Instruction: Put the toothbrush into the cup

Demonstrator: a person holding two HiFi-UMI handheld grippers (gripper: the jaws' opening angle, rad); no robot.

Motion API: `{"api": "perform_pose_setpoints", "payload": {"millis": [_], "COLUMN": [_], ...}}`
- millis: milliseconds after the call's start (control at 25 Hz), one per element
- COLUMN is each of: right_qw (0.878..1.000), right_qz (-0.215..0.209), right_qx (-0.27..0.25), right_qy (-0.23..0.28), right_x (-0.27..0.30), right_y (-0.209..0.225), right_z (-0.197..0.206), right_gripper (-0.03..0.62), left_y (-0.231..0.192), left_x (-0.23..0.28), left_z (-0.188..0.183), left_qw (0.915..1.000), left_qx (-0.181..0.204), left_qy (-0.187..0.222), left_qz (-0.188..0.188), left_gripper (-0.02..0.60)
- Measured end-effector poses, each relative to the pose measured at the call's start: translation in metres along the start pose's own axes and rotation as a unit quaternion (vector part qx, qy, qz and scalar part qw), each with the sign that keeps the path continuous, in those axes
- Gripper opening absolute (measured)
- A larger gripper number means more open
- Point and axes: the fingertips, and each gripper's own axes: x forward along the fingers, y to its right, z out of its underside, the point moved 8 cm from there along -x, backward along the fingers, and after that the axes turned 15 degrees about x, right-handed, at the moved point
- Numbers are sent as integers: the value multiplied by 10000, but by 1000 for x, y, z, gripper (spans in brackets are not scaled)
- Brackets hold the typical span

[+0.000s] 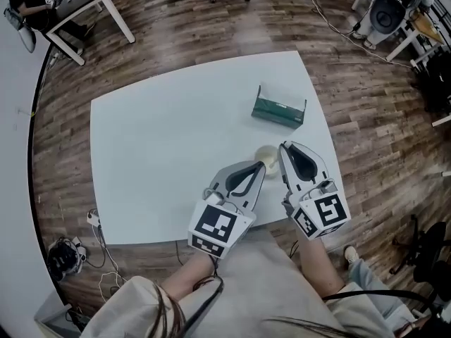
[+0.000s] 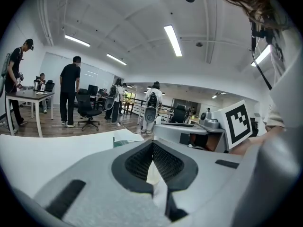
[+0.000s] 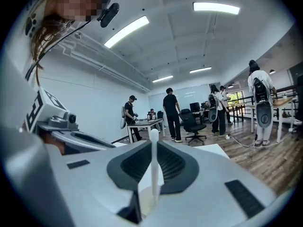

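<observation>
A cream cup (image 1: 267,153) stands on the white table (image 1: 162,153) near its front edge, between the tips of both grippers. My left gripper (image 1: 260,167) touches the cup's left side. In the left gripper view its jaws are closed to a narrow slit with the cup's cream wall (image 2: 154,175) in it. My right gripper (image 1: 285,148) is at the cup's right side, shut on a white toothbrush (image 3: 154,155). The toothbrush stands upright between the jaws, and its lower end points down at the cup (image 3: 146,201). In the head view the toothbrush is hidden.
A green open-topped tray (image 1: 279,110) sits on the table beyond the cup, toward the far right. Desks, office chairs (image 3: 194,122) and several standing people fill the room behind. Wood floor surrounds the table, with cables at the lower left.
</observation>
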Motion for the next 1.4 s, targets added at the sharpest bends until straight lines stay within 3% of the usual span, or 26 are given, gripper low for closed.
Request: {"api": "perform_pose_setpoints", "payload": {"millis": [600,1400], "right_qw": [9989,9990], "right_qz": [191,233], "right_qx": [268,146], "right_qy": [-337,-359], "right_x": [18,21], "right_y": [22,22], "right_z": [37,37], "right_gripper": [46,48], "left_y": [-2,-1], "left_x": [8,8], "left_z": [8,11], "left_qw": [9999,9998], "left_qx": [-58,-110], "left_qy": [-151,-193], "left_qz": [-19,8], "left_gripper": [8,8]}}
